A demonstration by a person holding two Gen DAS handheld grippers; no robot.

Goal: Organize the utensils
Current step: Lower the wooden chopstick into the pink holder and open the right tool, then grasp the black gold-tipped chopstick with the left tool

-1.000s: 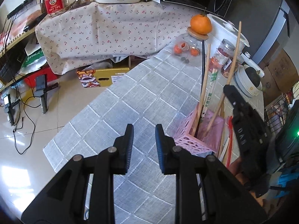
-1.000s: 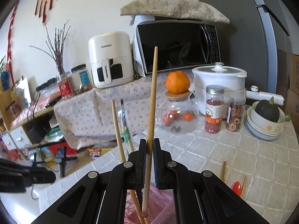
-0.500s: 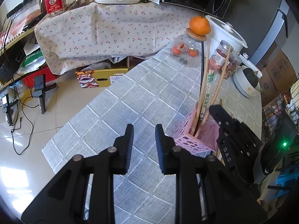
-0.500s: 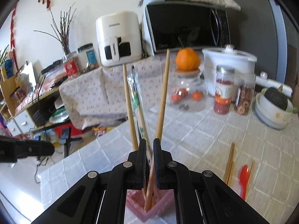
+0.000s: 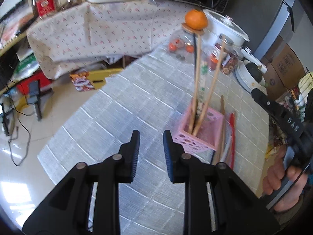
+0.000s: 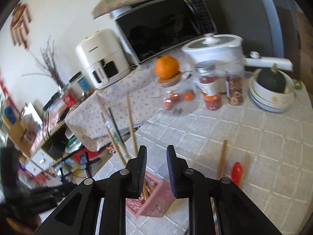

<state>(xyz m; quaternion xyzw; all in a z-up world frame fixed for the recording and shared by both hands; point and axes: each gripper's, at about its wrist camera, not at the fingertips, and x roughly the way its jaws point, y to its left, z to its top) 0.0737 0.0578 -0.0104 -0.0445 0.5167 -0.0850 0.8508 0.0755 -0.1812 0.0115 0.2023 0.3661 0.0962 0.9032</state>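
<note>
A pink perforated basket (image 5: 201,137) stands on the grey checked tablecloth (image 5: 121,105). Two wooden chopsticks (image 5: 214,78) and a wrapped pair lean upright in it. My right gripper (image 6: 156,152) hovers just above and behind the basket (image 6: 154,203); its jaws are opening with nothing between them, and the chopsticks (image 6: 130,125) stand free to their left. My left gripper (image 5: 150,137) hangs over the cloth just left of the basket, its jaws opening slightly, empty. More chopsticks (image 6: 222,158) and a red spoon (image 6: 237,169) lie flat on the table right of the basket.
At the table's far end stand a glass jar topped with an orange (image 6: 167,66), two spice jars (image 6: 211,90), a white cooker (image 6: 213,49) and stacked bowls with a squash (image 6: 272,96). A hand (image 5: 283,178) holds the right gripper at the right. The table's edge drops to the floor on the left.
The right gripper has let go of the chopstick, which now leans in the pink basket, and has pulled back to the right and rolled. The left gripper has hardly moved.
</note>
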